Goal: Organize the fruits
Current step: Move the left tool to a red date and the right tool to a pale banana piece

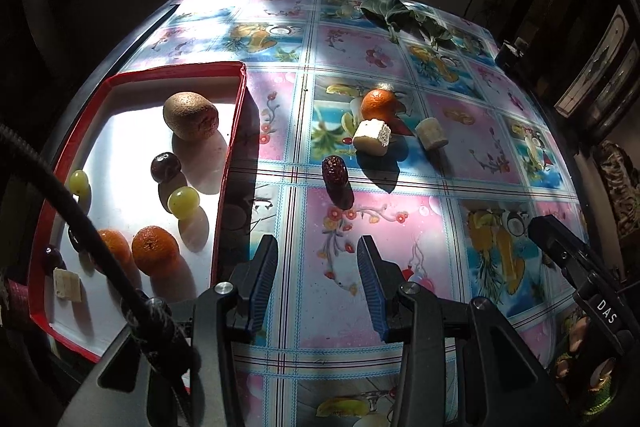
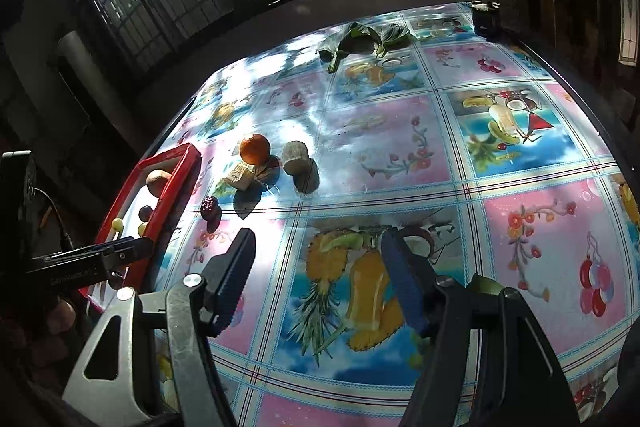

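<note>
1. Red tray (image 1: 230,163) at table's left edge holds a kiwi (image 1: 191,115), a dark cherry (image 1: 165,167), green grapes (image 1: 183,202) and two oranges (image 1: 155,250).
2. Left gripper (image 1: 318,283): jaws partly apart, nothing between them, over the patterned tablecloth (image 1: 400,235) just right of the tray.
3. Loose on the cloth: a red date (image 1: 335,173), a cut pale chunk (image 1: 373,138), an orange (image 1: 380,104), a second pale chunk (image 1: 430,133).
4. Right gripper (image 2: 318,277): jaws moderately wide, empty, above the pineapple print.

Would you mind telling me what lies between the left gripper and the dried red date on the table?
Nothing: in the left wrist view only bare patterned tablecloth separates the left gripper from the date.
</note>
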`<state>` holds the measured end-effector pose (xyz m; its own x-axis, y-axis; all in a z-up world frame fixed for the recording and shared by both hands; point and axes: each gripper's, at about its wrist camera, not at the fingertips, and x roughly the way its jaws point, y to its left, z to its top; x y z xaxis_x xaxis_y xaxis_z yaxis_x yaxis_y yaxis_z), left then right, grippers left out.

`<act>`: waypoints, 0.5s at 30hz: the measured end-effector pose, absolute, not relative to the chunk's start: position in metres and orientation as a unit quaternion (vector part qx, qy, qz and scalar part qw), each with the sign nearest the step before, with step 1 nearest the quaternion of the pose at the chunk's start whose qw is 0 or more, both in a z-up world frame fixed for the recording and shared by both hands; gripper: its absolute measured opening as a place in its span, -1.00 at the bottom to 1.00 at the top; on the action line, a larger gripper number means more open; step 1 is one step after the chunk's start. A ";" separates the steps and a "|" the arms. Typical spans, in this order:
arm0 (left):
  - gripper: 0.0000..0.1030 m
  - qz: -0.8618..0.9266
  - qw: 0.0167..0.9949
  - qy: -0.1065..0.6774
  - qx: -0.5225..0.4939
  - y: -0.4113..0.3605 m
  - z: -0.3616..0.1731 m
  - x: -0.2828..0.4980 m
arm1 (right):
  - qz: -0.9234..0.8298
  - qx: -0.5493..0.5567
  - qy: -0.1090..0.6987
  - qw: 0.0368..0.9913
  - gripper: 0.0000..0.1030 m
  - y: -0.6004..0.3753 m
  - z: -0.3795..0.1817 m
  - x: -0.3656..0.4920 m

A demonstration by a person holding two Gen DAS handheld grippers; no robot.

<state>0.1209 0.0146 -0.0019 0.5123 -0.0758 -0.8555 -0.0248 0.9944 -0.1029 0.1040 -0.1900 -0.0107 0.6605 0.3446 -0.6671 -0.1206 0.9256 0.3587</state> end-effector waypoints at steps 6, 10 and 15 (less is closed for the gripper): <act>-0.20 -0.015 0.864 0.499 -0.062 0.015 -0.007 0.135 | 0.138 0.134 0.404 0.894 0.18 -0.178 -0.015 0.124; -0.20 -0.018 0.859 0.506 -0.069 0.014 -0.013 0.149 | 0.145 0.127 0.410 0.891 0.11 -0.166 -0.017 0.141; -0.20 -0.016 0.855 0.513 -0.072 0.011 -0.021 0.165 | 0.149 0.104 0.419 0.890 0.04 -0.151 -0.019 0.166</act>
<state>0.1646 0.0112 -0.0206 0.4738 -0.1007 -0.8749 -0.0474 0.9891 -0.1395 0.1659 -0.1506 -0.0192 0.6049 0.3530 -0.7138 -0.1790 0.9337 0.3100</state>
